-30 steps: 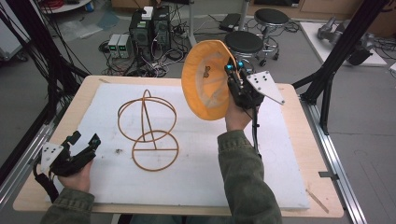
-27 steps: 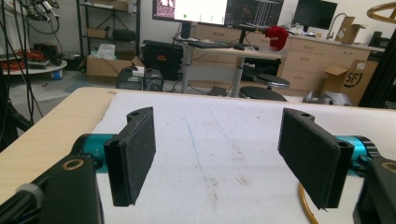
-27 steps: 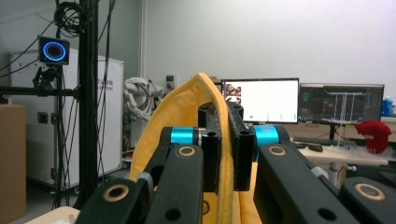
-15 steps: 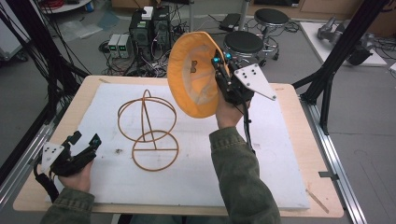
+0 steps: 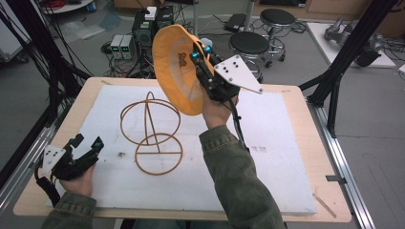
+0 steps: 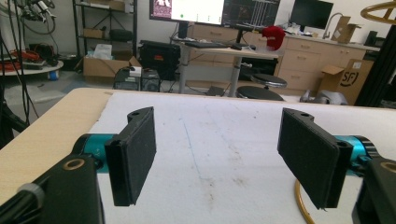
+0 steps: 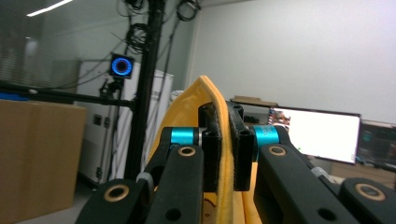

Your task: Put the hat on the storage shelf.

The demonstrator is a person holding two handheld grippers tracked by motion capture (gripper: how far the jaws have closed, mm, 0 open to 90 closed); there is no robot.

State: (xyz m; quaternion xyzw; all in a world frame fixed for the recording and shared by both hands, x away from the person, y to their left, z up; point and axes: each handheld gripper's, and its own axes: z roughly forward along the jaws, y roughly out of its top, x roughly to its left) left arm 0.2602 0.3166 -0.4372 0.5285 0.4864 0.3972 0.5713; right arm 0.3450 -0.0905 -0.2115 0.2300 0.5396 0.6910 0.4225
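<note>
A: Moved since the earlier picture: the right gripper (image 5: 199, 51) has gone up and toward the upper left of the high view, carrying the orange hat (image 5: 177, 71) with it. Left gripper (image 5: 90, 148), lower left, unchanged in place.

B: Entry one, the hat?

A: One item. Soft cloth, round and dished, orange-yellow, with a small dark mark near its middle. It hangs in the air above the far edge of the table (image 5: 296, 102), upper centre of the high view. In the right gripper view its folded edge (image 7: 219, 154) runs up between the two black jaws, which are pressed together on it.

B: Entry two?

A: One wire stand (image 5: 150, 133), thin brown rod. Two rings and one upright loop: a flat ring lying at centre, a second ring raised behind it, the loop crossing between. It rests on the white mat (image 5: 267, 176), apart from both grippers. A curve of it shows at the lower right of the left gripper view (image 6: 301, 205).

B: The mat itself?

A: One sheet, white, slightly rough, with faint dark smudges, laid over a pale wooden tabletop.

B: And the left tool?

A: Jaws spread wide, nothing between them; two flat black ribbed pads (image 6: 133, 156) on teal mounts.
</note>
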